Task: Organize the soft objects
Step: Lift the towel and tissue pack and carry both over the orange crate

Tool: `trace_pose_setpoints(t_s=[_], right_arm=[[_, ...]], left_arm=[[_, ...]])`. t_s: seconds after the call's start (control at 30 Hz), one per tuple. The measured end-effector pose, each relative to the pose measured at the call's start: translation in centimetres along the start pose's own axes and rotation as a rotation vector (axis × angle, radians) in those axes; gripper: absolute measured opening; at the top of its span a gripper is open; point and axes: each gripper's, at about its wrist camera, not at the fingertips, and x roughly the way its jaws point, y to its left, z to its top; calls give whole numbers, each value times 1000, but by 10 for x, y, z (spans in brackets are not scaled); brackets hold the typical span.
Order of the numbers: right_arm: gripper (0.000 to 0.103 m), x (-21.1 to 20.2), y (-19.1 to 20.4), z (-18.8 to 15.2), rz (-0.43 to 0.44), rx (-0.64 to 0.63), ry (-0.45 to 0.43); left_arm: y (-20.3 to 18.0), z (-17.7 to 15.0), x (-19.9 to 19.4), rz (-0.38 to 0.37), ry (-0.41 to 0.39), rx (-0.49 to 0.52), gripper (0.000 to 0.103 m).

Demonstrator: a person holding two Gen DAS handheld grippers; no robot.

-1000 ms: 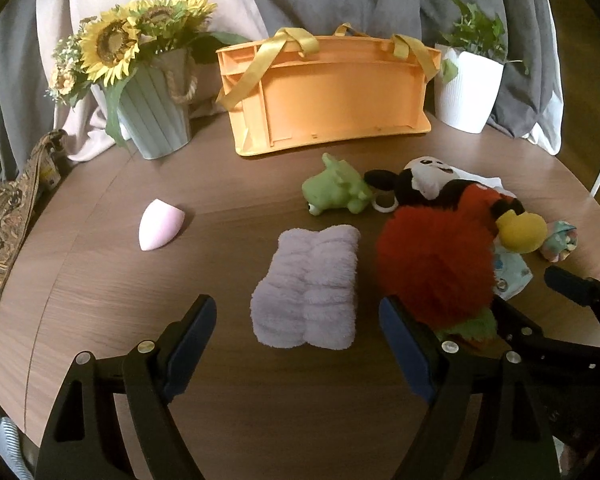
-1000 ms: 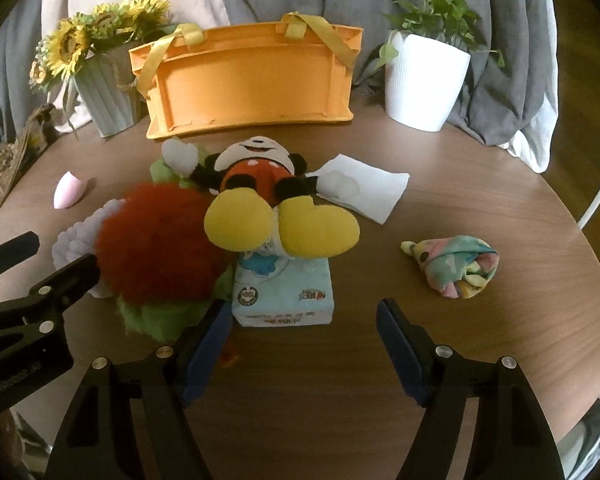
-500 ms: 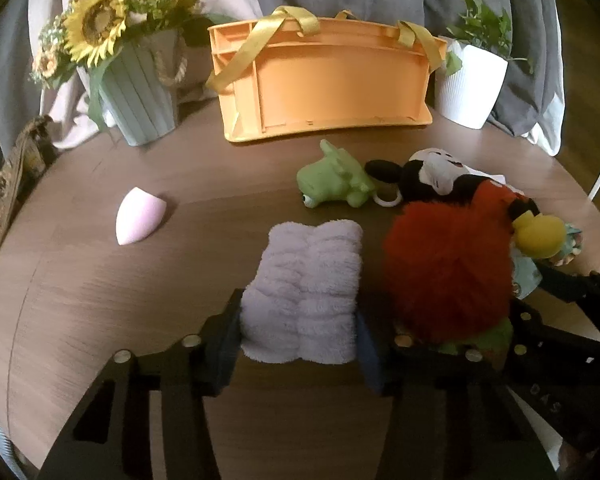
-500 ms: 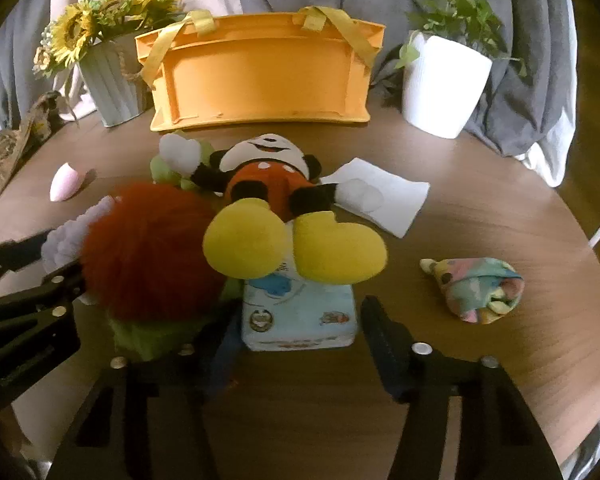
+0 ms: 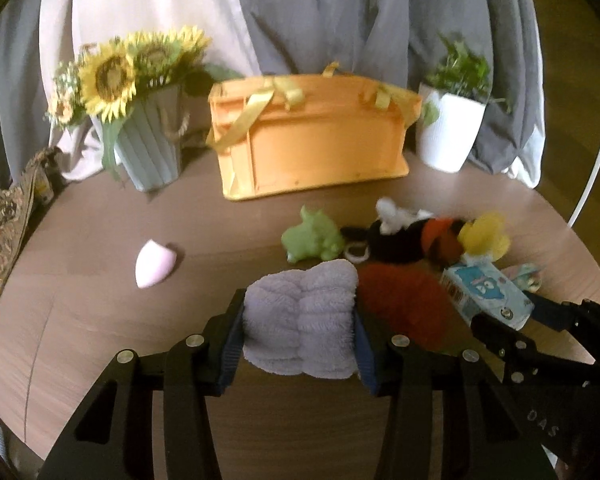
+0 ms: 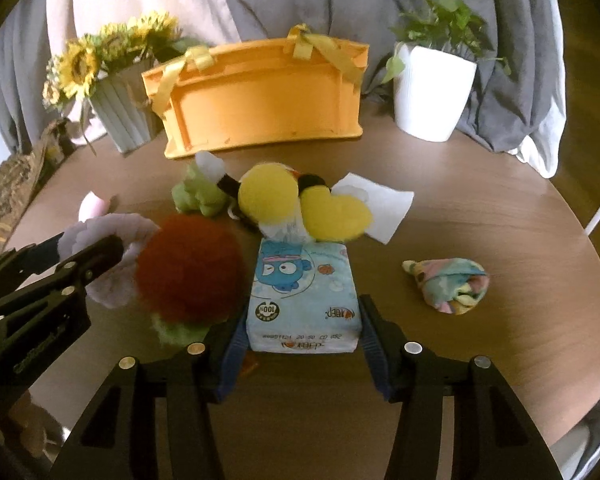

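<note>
A folded lilac towel sits between the pads of my left gripper. The jaws are closing and press on both its sides, holding it just off the round wooden table. My right gripper is shut on a blue cartoon tissue pack, raised at its near end. A mouse plush with yellow feet leans on the pack's far end. A red pompom lies between the two grippers. Behind it are a green plush and a pink sponge.
An orange basket with yellow ribbon handles stands at the back, between a sunflower vase and a white plant pot. A pastel cloth bundle and a white tissue sheet lie to the right. A patterned bag hangs at the left edge.
Both grippers went from wide open to closed, the left on the towel and the right on the tissue pack. Both have risen, and the mouse plush has tipped back.
</note>
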Motion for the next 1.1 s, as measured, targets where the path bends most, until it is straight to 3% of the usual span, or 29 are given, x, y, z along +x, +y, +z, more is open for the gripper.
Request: trace_pose_setpoints(t_s=[0.5, 1.1], right_arm=[[53, -63, -3, 28, -5, 16, -149], [53, -85, 9, 85, 10, 21, -329]], left_arm=[[0, 37, -54, -23, -152, -6, 47], [21, 97, -75, -12, -316, -12, 47]])
